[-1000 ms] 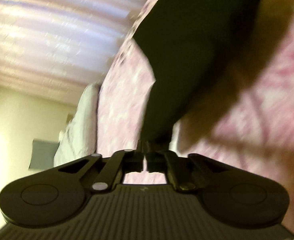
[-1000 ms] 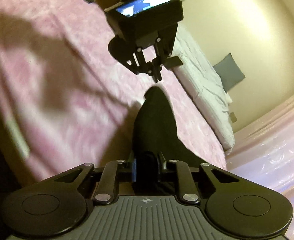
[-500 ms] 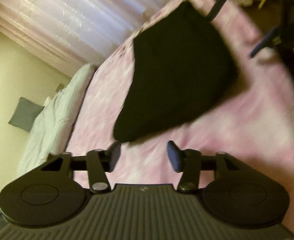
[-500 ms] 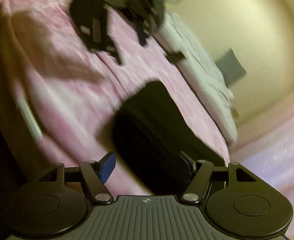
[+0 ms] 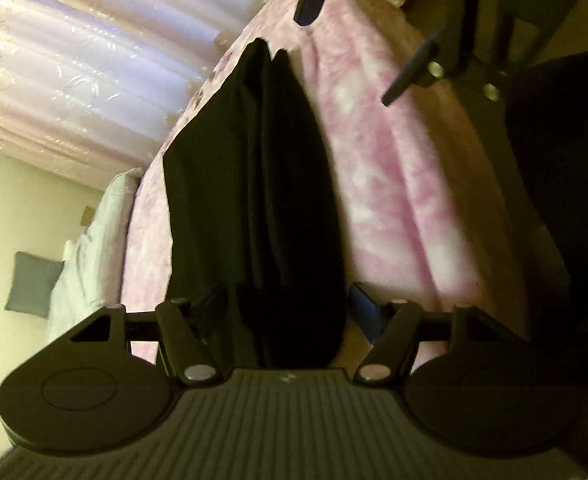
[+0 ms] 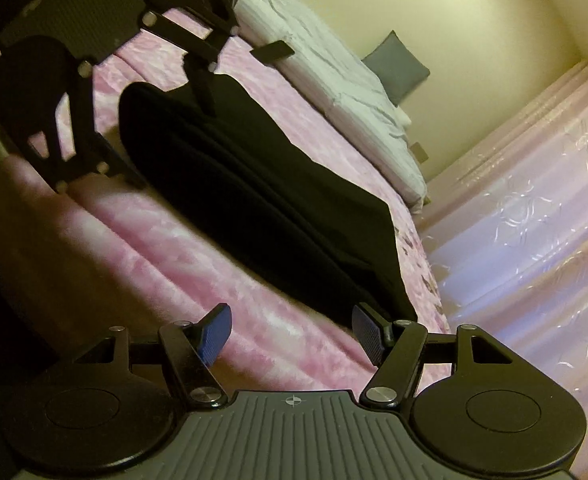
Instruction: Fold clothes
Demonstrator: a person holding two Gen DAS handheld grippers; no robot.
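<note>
A black garment [image 5: 253,184] lies folded into a long strip on the pink bedspread [image 5: 390,184]. My left gripper [image 5: 289,308] is open, with its fingers on either side of the strip's near end. My right gripper [image 6: 291,330] is open and empty, low over the bedspread just beside the garment's [image 6: 253,184] other end. Each gripper shows in the other's view: the right one [image 5: 358,40] at the top of the left wrist view, the left one [image 6: 229,76] at the upper left of the right wrist view.
A white duvet [image 6: 334,80] and a grey pillow [image 6: 398,64] lie at the head of the bed by the yellow wall. Pale patterned curtains [image 6: 534,240] hang along the bed's far side. A dark shape [image 5: 566,200] fills the right of the left wrist view.
Both grippers have opened and let go of the black garment, which dropped from hanging in the air to lying folded on the bed. Both grippers then came down low at its ends.
</note>
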